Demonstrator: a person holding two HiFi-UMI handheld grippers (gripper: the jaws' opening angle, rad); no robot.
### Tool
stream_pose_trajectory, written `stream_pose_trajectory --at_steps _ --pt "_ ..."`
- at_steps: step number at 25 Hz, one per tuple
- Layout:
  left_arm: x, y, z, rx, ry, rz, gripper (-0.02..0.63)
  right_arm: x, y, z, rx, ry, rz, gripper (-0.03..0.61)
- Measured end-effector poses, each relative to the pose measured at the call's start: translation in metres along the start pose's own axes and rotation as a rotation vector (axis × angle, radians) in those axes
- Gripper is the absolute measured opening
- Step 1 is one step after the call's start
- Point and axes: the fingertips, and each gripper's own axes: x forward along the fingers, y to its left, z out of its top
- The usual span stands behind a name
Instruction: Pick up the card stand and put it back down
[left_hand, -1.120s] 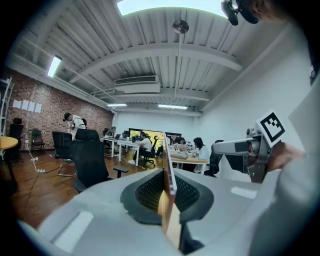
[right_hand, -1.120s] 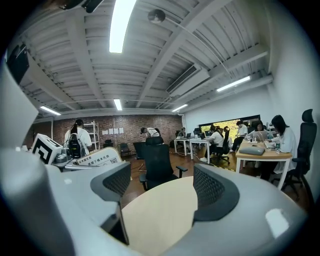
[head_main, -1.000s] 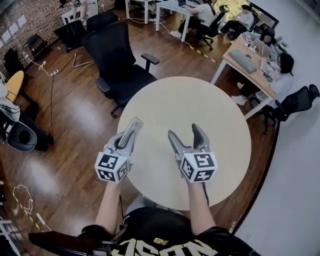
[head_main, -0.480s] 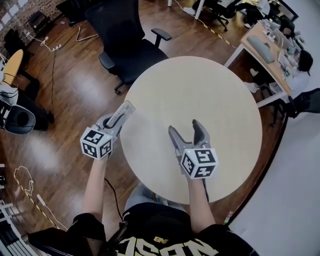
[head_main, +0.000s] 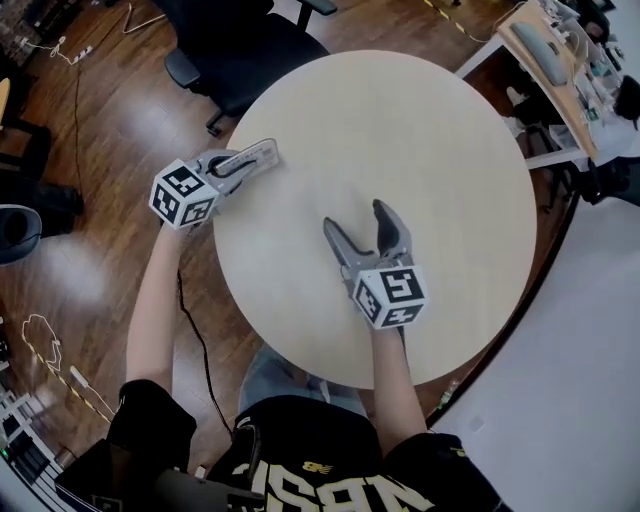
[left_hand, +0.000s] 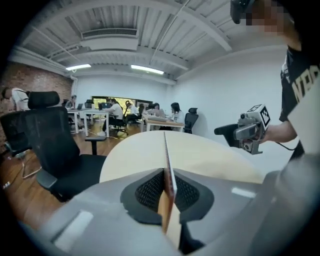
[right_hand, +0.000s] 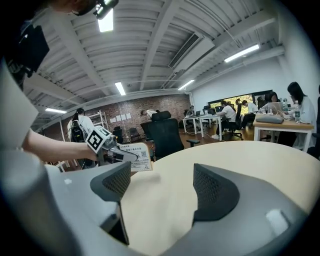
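Observation:
The card stand (head_main: 263, 153) is a thin clear holder with a printed sheet. My left gripper (head_main: 252, 158) is shut on it at the left rim of the round beige table (head_main: 420, 130). In the left gripper view the card stand (left_hand: 167, 172) shows edge-on, pinched between the black pads. From the right gripper view its printed face (right_hand: 136, 156) stands upright in the left gripper (right_hand: 119, 153), low over the tabletop; contact with the table cannot be told. My right gripper (head_main: 361, 228) hovers open over the table's near middle, with nothing between its fingers (right_hand: 212, 192).
A black office chair (head_main: 235, 50) stands just beyond the table's far-left rim. Desks with seated people (head_main: 565, 50) fill the back right. Cables (head_main: 40, 335) lie on the wooden floor at the left. My right gripper (left_hand: 224, 131) shows across the table in the left gripper view.
My left gripper has carried the card stand outward to the table's left rim and turned to point across the table. The right gripper has stayed open over the table.

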Motion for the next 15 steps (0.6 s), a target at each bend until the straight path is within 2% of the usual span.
stream_pose_trajectory --at_steps 3,7,11,13,15 --pt "0.039 0.002 -0.004 0.009 0.045 -0.086 0.018 0.005 -0.007 -0.01 0.016 0.001 -0.003 0.39" --pt "0.085 -0.001 -0.007 0.01 0.043 -0.202 0.02 0.006 -0.007 -0.03 0.035 0.028 -0.01 0.39" --pt "0.114 -0.005 -0.007 0.055 0.043 -0.294 0.02 0.004 -0.009 -0.044 0.042 0.053 -0.015 0.39" --pt "0.124 -0.009 -0.008 0.091 0.059 -0.323 0.021 -0.001 -0.011 -0.049 0.044 0.061 -0.018 0.39" --pt "0.131 -0.006 -0.007 0.096 0.064 -0.316 0.031 -0.004 -0.012 -0.054 0.046 0.067 -0.019 0.39"
